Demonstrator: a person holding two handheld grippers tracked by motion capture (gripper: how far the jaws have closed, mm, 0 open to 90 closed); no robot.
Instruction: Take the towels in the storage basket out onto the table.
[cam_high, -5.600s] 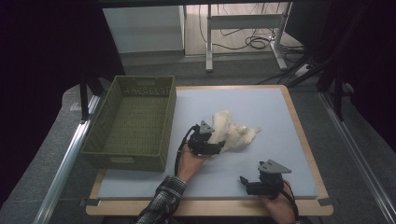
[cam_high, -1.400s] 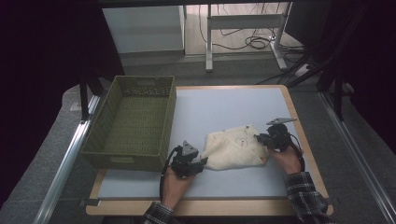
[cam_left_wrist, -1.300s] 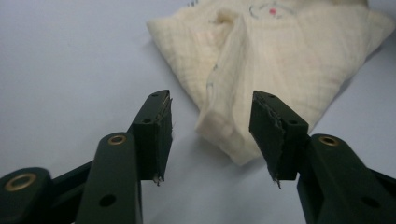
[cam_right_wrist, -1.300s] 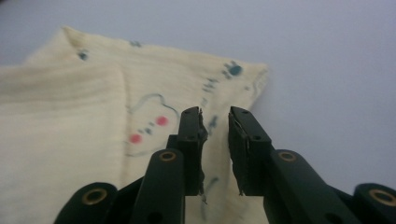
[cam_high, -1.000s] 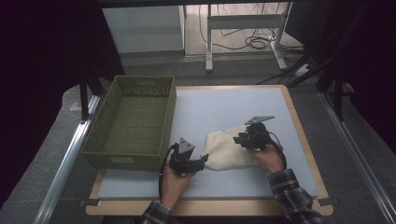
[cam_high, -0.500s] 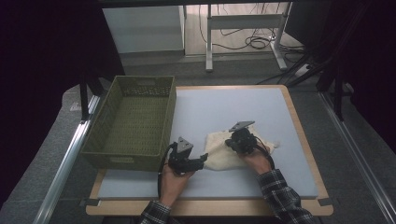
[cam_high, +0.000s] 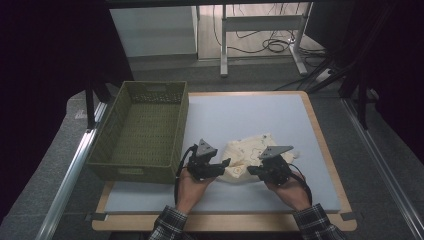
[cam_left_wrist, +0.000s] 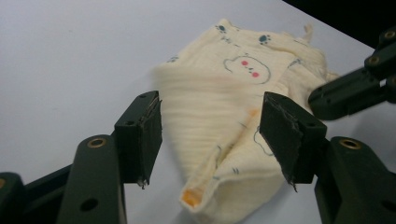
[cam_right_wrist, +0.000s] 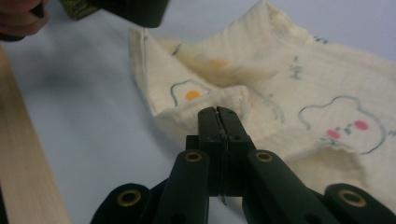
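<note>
Now my right gripper (cam_right_wrist: 219, 114) pinches a fold of the cloth (cam_high: 250, 157) on the mat (cam_high: 250, 112). My left gripper (cam_left_wrist: 210, 135), jaws spread and just narrowing, straddles the cloth's near end; its long axis runs toward the right gripper.

Both forearms come in from the bottom edge. The left gripper (cam_high: 223, 163) points to the right, and its jaws stand apart and have just been closing. The right gripper (cam_high: 251, 171) points to the left toward it, with its jaws pressed together.
</note>
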